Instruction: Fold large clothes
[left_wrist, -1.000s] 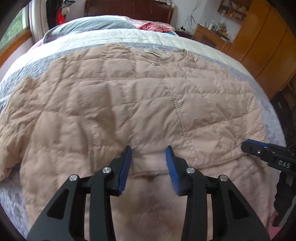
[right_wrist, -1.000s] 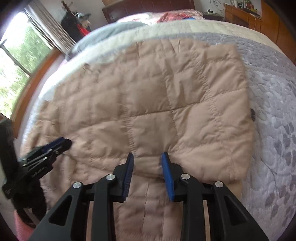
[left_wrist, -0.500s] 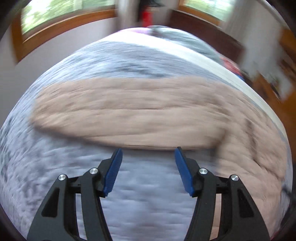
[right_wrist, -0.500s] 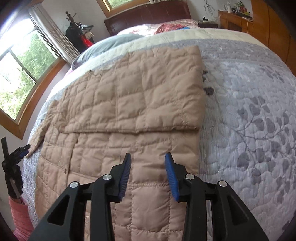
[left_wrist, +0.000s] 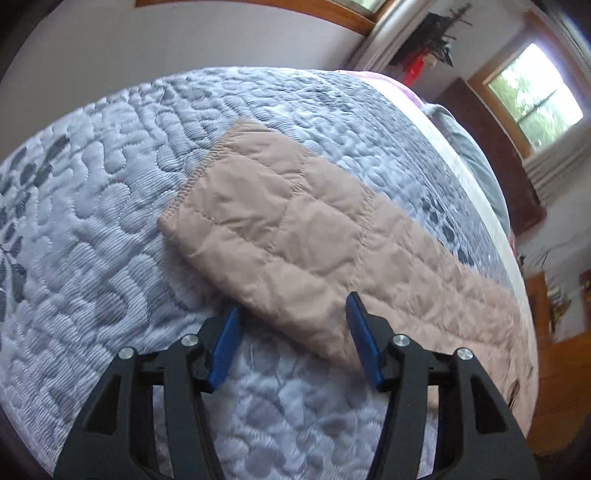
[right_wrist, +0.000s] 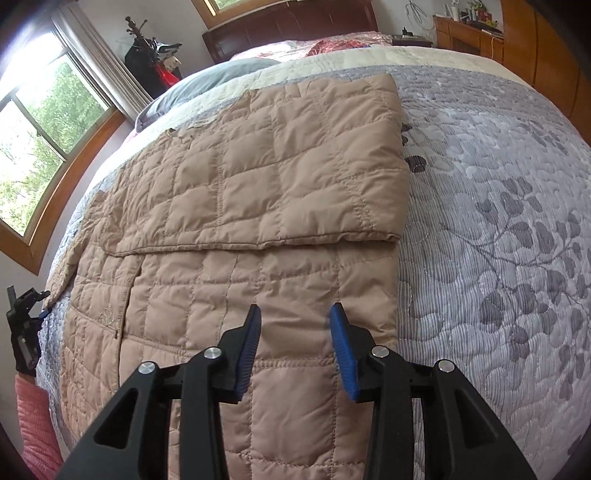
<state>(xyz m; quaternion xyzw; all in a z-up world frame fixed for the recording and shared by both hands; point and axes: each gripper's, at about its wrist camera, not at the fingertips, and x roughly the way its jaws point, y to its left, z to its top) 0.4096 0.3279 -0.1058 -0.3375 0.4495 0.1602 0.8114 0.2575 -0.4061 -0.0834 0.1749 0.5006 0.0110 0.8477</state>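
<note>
A tan quilted jacket (right_wrist: 258, 192) lies flat on the grey quilted bedspread (right_wrist: 498, 258), its right side folded over the chest. In the left wrist view its outstretched sleeve (left_wrist: 295, 229) runs across the spread. My left gripper (left_wrist: 293, 332) straddles the sleeve's near edge; its jaws are closing, and the blue pads (left_wrist: 364, 339) do not press the cloth. At the far left of the right wrist view the left gripper (right_wrist: 38, 306) shows by the sleeve end. My right gripper (right_wrist: 295, 343) hovers open over the jacket's lower part, with nothing gripped.
A grey pillow (right_wrist: 221, 74) and a dark wooden headboard (right_wrist: 295, 18) are at the far end. Windows (right_wrist: 44, 140) line the left wall, and wooden cabinets (right_wrist: 535, 44) stand on the right. A person's pink sleeve (right_wrist: 37, 424) shows behind the left gripper.
The left gripper swung from over the jacket's body out to the sleeve, rolling as it went, and its jaws stand wider. The right gripper drew back a little towards the hem.
</note>
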